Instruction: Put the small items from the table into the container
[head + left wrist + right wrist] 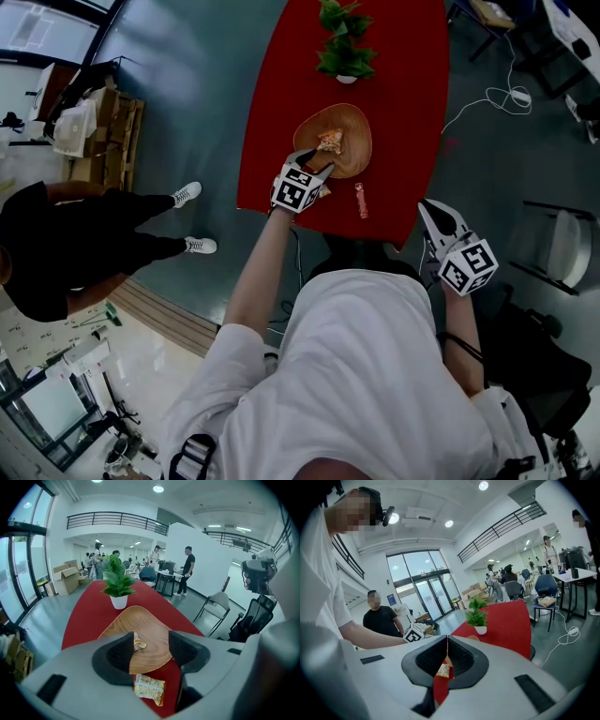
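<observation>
Our left gripper (151, 645), jaws spread and empty, hangs over the near rim of the wooden bowl (151, 623). 1 snack packet (138, 642) lies inside, a 2nd packet (150, 687) on the red table (89, 616) beside it. Our right gripper (446, 644) sits pressed together, empty.

Head view overhead, two low views along shared red table (291, 112)

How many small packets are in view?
3: one packet in the wooden tray, another on the red table at its near rim, one slim red packet further right. The left gripper may hide more.
</observation>
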`<control>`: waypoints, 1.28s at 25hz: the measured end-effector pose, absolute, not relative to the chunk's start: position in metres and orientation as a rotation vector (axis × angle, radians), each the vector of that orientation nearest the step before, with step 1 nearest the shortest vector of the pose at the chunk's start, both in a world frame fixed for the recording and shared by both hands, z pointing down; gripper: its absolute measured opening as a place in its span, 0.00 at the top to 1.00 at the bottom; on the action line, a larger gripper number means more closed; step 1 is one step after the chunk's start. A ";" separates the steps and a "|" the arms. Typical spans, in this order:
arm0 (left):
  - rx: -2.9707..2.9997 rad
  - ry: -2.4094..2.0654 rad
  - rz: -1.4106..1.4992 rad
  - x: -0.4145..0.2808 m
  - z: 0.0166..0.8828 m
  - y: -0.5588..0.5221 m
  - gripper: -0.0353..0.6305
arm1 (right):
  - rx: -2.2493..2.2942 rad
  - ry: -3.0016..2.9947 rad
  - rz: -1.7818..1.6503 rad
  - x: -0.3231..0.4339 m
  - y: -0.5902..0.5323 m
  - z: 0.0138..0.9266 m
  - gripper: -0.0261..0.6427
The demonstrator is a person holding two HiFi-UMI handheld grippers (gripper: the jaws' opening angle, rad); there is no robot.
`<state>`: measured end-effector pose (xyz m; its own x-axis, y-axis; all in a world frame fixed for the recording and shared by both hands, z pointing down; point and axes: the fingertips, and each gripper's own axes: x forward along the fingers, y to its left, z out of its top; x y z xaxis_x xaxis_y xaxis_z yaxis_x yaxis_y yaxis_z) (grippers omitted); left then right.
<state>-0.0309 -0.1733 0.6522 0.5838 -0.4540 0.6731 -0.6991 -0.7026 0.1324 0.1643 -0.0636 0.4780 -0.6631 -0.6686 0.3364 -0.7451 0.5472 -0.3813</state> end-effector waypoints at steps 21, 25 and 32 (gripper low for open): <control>2.288 -0.937 0.876 -0.057 0.702 -0.130 0.61 | 1.126 -2.599 0.781 0.141 -0.056 0.495 0.94; 2.259 -0.927 0.891 -0.060 0.716 -0.121 0.61 | 1.131 -2.583 0.793 0.142 -0.055 0.500 0.94; 2.190 -0.912 0.971 -0.074 0.751 -0.116 0.61 | 1.118 -2.560 0.810 0.137 -0.055 0.507 0.94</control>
